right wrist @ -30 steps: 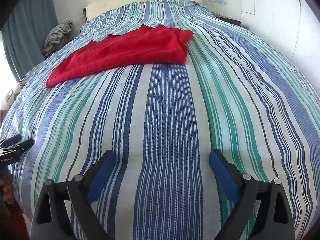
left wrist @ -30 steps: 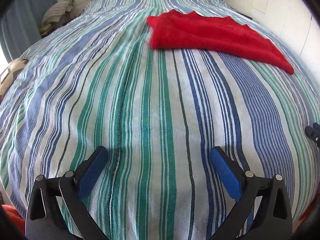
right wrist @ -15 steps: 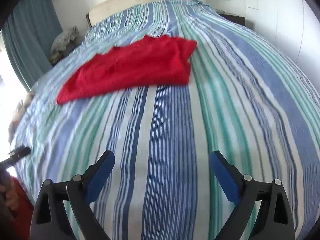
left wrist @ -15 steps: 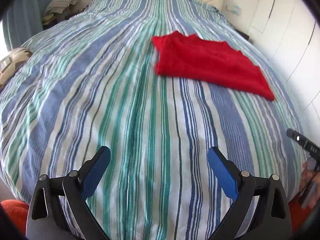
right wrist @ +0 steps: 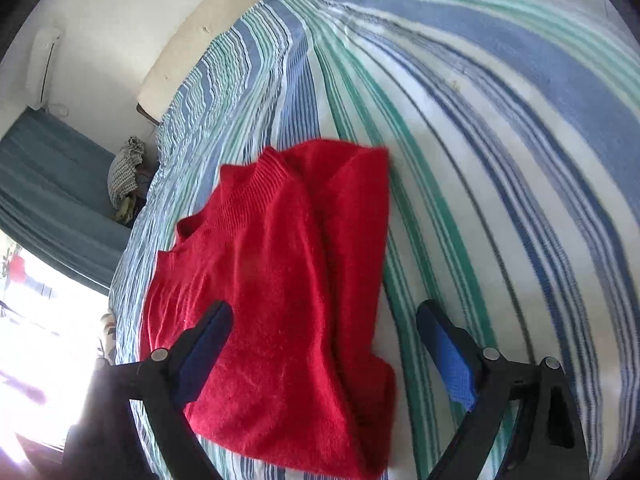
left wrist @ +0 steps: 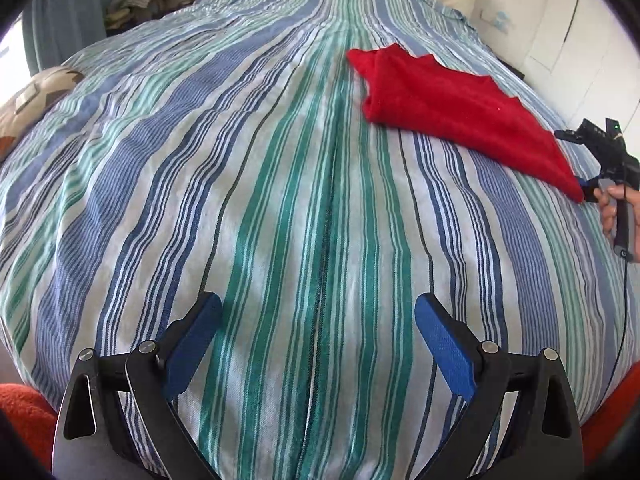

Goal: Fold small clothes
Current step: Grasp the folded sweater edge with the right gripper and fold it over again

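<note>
Now the closing right gripper [right wrist: 324, 344] straddles the red sweater [right wrist: 280, 280], formerly distant.

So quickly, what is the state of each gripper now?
Left gripper: open, holding nothing.
Right gripper: jaws closing, still apart above the red sweater, not gripping it.

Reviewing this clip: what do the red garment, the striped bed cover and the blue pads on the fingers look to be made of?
Red sweater: looks like soft knit, wool or acrylic; fuzzy nap and ribbed collar show. Striped bed cover: thin woven cloth, probably cotton; matte, with fine weave and small wrinkles. Blue pads on the fingers: likely rubber or textured plastic; a dotted grip pattern is visible, set on glossy black plastic arms.
</note>
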`<state>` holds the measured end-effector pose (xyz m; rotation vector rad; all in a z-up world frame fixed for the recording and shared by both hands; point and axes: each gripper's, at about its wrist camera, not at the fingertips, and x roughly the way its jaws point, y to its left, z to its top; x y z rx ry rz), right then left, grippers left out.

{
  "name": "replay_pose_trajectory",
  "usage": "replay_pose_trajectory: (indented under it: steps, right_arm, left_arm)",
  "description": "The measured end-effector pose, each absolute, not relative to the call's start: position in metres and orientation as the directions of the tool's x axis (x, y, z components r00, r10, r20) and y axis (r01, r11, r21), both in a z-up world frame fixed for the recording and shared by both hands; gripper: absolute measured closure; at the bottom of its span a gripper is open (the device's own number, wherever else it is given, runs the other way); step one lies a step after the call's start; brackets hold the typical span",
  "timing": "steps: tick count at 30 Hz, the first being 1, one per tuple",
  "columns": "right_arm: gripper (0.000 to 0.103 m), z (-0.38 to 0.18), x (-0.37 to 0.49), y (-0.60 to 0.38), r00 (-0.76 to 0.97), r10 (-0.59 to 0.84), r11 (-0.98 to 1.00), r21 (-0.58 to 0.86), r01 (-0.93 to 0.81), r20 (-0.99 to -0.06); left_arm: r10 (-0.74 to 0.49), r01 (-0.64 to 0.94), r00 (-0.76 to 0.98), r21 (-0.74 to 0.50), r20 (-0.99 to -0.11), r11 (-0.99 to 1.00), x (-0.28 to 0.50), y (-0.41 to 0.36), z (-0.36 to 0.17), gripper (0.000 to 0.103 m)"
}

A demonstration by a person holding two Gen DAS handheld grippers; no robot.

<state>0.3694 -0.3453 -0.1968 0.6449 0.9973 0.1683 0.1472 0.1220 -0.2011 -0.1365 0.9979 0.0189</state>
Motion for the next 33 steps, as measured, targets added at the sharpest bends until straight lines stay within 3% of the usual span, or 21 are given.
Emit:
replay_pose_trajectory:
  steps: [1, 3, 4, 5, 10, 16, 20, 23, 25, 26, 28, 31, 33]
  right_arm:
    - [0.016, -0.2, 0.371, -0.341, 0.539, 0.402, 0.817, 0.556, 0.153, -0.74]
    - [0.046, -0.201, 0.376, -0.335, 0.52, 0.414, 0.827, 0.547, 0.128, -0.747]
    - [0.086, -0.202, 0.38, -0.333, 0.492, 0.431, 0.826, 0.55, 0.121, -0.756]
    - [0.093, -0.201, 0.383, -0.331, 0.471, 0.42, 0.839, 0.53, 0.124, -0.776]
    - [0.093, -0.153, 0.379, -0.306, 0.532, 0.356, 0.888, 0.455, 0.063, -0.768]
    - [0.093, -0.079, 0.396, -0.195, 0.525, 0.46, 0.879, 0.452, -0.154, -0.716]
    - [0.093, -0.076, 0.412, -0.098, 0.464, 0.501, 0.865, 0.419, -0.276, -0.73]
    - [0.093, -0.099, 0.421, -0.033, 0.447, 0.438, 0.892, 0.312, -0.328, -0.78]
    - [0.083, -0.125, 0.426, -0.005, 0.413, 0.414, 0.896, 0.284, -0.34, -0.811]
    - [0.071, -0.14, 0.426, 0.004, 0.357, 0.443, 0.881, 0.327, -0.34, -0.822]
    - [0.057, -0.155, 0.425, 0.007, 0.268, 0.535, 0.834, 0.45, -0.318, -0.801]
    - [0.052, -0.133, 0.416, -0.021, 0.236, 0.772, 0.635, 0.697, -0.334, -0.59]
    - [0.045, -0.114, 0.411, -0.047, 0.276, 0.808, 0.589, 0.727, -0.353, -0.521]
  left_arm:
    - [-0.049, -0.079, 0.538, -0.109, -0.841, 0.991, 0.148, 0.122, -0.203, 0.005]
    - [-0.053, -0.081, 0.531, -0.112, -0.845, 0.99, 0.15, 0.123, -0.205, 0.005]
    - [-0.053, -0.078, 0.531, -0.111, -0.846, 0.991, 0.152, 0.123, -0.206, 0.005]
    - [-0.052, -0.076, 0.532, -0.109, -0.845, 0.991, 0.152, 0.123, -0.206, 0.005]
    - [-0.075, -0.086, 0.534, -0.143, -0.842, 0.986, 0.151, 0.127, -0.203, 0.005]
    - [-0.122, -0.1, 0.533, -0.205, -0.838, 0.974, 0.155, 0.134, -0.199, 0.005]
    - [-0.134, -0.107, 0.54, -0.225, -0.831, 0.969, 0.153, 0.139, -0.195, 0.005]
    - [-0.139, -0.114, 0.536, -0.235, -0.833, 0.965, 0.153, 0.143, -0.195, 0.005]
    - [-0.143, -0.119, 0.536, -0.243, -0.832, 0.963, 0.153, 0.146, -0.195, 0.005]
    - [-0.144, -0.122, 0.537, -0.246, -0.831, 0.962, 0.153, 0.147, -0.194, 0.005]
    - [-0.148, -0.127, 0.539, -0.254, -0.829, 0.959, 0.153, 0.149, -0.193, 0.005]
    - [-0.16, -0.133, 0.538, -0.27, -0.828, 0.954, 0.153, 0.152, -0.193, 0.005]
    - [-0.172, -0.135, 0.535, -0.285, -0.827, 0.949, 0.154, 0.154, -0.193, 0.005]
